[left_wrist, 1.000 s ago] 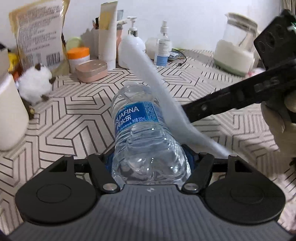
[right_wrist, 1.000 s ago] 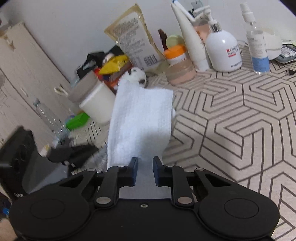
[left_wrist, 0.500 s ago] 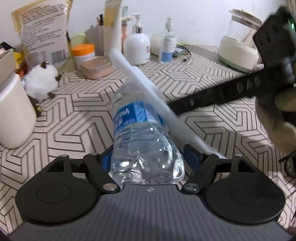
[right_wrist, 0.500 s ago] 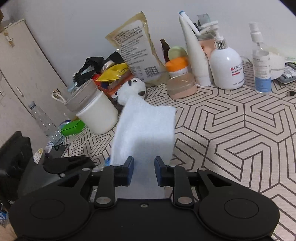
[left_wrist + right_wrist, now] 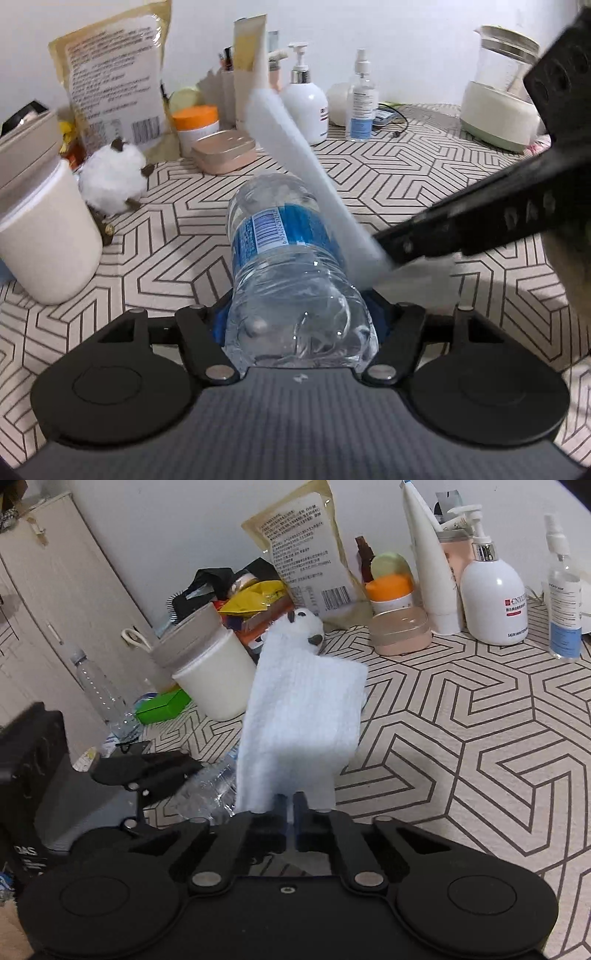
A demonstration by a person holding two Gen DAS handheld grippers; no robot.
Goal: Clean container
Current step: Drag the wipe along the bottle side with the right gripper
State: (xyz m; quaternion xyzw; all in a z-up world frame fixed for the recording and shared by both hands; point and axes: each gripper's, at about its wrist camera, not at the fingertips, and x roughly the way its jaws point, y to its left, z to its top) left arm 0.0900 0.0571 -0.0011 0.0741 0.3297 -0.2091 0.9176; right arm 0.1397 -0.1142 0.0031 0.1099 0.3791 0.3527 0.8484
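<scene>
A clear water bottle with a blue label lies base-first in my left gripper, barcode side up; the jaws are closing and their pads press its sides. My right gripper is closing too, pinching the lower edge of a white cloth. In the left wrist view the cloth lies slantwise along the bottle's right side, with the right gripper reaching in from the right. In the right wrist view the left gripper and part of the bottle show at lower left, partly hidden by the cloth.
The patterned table carries a white tub at left, a plush toy, a pink case, a pump bottle, a spray bottle and a glass jar at far right.
The bottle has rolled in the left gripper, so the barcode now faces up instead of the brand name. The right fingers have drawn together on the cloth, which now slants across the bottle's right side.
</scene>
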